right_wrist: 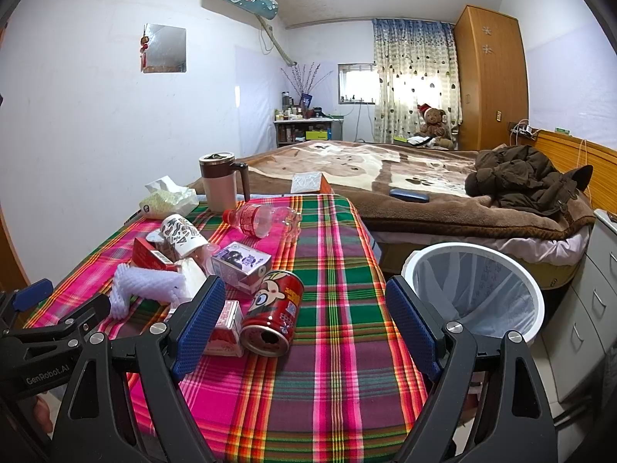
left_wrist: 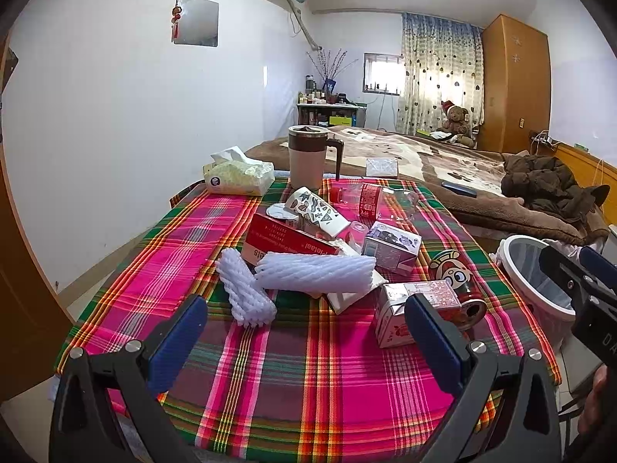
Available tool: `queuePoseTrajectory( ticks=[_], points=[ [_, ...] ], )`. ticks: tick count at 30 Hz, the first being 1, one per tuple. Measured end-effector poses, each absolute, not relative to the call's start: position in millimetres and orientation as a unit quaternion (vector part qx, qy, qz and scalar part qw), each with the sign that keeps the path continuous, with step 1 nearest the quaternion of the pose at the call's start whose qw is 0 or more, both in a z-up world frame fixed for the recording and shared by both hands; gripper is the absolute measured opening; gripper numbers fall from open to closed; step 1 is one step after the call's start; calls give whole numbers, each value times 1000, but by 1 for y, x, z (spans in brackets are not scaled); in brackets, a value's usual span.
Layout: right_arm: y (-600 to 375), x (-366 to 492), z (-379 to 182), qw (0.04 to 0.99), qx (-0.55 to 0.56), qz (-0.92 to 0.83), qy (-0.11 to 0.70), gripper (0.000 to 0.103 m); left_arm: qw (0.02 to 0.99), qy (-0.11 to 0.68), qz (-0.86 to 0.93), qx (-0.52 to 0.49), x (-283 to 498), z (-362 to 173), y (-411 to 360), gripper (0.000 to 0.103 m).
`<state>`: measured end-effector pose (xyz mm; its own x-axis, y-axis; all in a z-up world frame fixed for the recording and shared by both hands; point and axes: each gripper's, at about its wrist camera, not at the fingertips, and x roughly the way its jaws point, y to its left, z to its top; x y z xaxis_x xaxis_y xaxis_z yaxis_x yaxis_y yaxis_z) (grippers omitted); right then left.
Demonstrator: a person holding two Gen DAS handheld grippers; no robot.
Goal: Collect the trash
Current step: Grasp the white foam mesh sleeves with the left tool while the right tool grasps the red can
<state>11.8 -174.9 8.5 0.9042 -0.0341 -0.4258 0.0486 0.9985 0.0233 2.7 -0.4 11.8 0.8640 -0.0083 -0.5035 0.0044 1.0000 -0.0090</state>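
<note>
Bedroom setup, plaid-covered worktop [left_wrist: 270,366] next to the bed [right_wrist: 385,177]. Trash is piled mid-worktop: red can [right_wrist: 272,314] on its side, small cartons, white foam nets [left_wrist: 312,276], a plastic bottle [right_wrist: 262,218]. Lined bin [right_wrist: 478,289] stands just off the right edge. Left hand-held gripper [left_wrist: 304,335] and right hand-held gripper [right_wrist: 304,324] both spread wide, holding nothing.

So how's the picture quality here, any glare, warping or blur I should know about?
Left wrist view: strong fisheye bending at the edges, dark corners, the window and curtain blown out by backlight, the table evenly lit and sharp. Right wrist view: the same bending, the wardrobe leans, glare behind the curtain, the red can and bin crisp; far shelf items too small to read.
</note>
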Motion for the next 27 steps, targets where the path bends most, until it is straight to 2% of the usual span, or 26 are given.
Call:
queuePoseTrajectory(
  ticks=[27],
  points=[
    [-178,29,-4,970,25,-22,241,87,959,283,-8,-27,23,-2,31,103]
  ],
)
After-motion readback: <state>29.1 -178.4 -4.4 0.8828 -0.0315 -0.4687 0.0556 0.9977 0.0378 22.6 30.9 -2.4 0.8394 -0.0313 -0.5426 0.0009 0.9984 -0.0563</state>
